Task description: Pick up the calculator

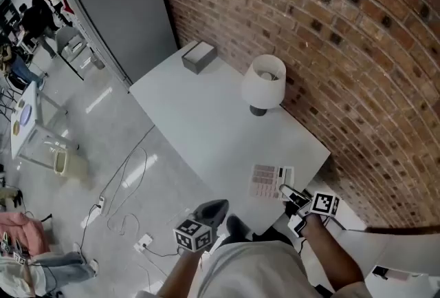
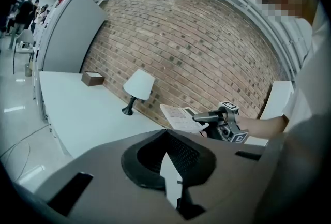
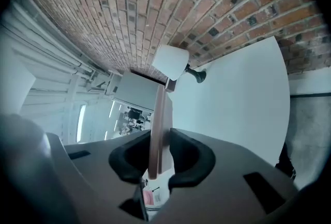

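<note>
The calculator (image 1: 263, 181), pale with rows of pinkish keys, hangs above the near right corner of the white table (image 1: 206, 118). My right gripper (image 1: 285, 191) is shut on its near edge. In the right gripper view the calculator (image 3: 158, 114) stands edge-on between the black pads (image 3: 181, 150), which press on both faces. The left gripper view shows the calculator (image 2: 178, 118) held up in the air by the right gripper (image 2: 204, 117), in front of the brick wall. My left gripper (image 1: 212, 209) hovers off the table's front edge, its jaws (image 2: 166, 135) together with nothing in them.
A white-shaded lamp (image 1: 264, 83) stands by the brick wall (image 1: 330, 28). A grey box (image 1: 199, 56) sits at the table's far corner beside a grey panel (image 1: 127, 11). Cables and a power strip (image 1: 117, 200) lie on the floor to the left. People stand far off at the upper left.
</note>
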`<action>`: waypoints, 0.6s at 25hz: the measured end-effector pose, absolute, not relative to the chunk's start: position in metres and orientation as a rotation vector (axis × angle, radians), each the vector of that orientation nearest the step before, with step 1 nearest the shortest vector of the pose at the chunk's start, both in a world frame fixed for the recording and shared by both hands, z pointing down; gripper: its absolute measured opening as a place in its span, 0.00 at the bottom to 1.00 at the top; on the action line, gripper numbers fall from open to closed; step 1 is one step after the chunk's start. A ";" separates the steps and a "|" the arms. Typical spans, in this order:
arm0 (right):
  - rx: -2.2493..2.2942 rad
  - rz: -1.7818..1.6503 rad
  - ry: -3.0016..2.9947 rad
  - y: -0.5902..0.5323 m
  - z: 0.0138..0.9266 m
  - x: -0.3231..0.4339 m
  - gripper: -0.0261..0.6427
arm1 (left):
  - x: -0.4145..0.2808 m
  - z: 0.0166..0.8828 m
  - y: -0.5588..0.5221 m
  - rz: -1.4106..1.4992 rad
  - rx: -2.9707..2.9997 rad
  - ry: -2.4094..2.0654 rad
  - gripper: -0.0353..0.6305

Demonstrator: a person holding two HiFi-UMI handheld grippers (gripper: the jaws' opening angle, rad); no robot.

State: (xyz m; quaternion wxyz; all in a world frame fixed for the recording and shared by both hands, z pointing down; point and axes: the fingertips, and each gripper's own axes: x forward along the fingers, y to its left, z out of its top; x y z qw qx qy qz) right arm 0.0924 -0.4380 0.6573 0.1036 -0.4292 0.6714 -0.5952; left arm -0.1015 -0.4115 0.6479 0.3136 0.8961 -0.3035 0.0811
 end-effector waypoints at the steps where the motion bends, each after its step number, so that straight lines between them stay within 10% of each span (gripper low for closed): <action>1: -1.262 -1.748 1.974 -0.433 0.653 0.095 0.18 | -0.099 0.644 -0.408 0.208 2.369 -0.799 0.07; 15: -1.141 -1.710 2.008 -0.356 0.613 0.142 0.18 | -0.044 0.609 -0.327 0.116 2.371 -0.937 0.07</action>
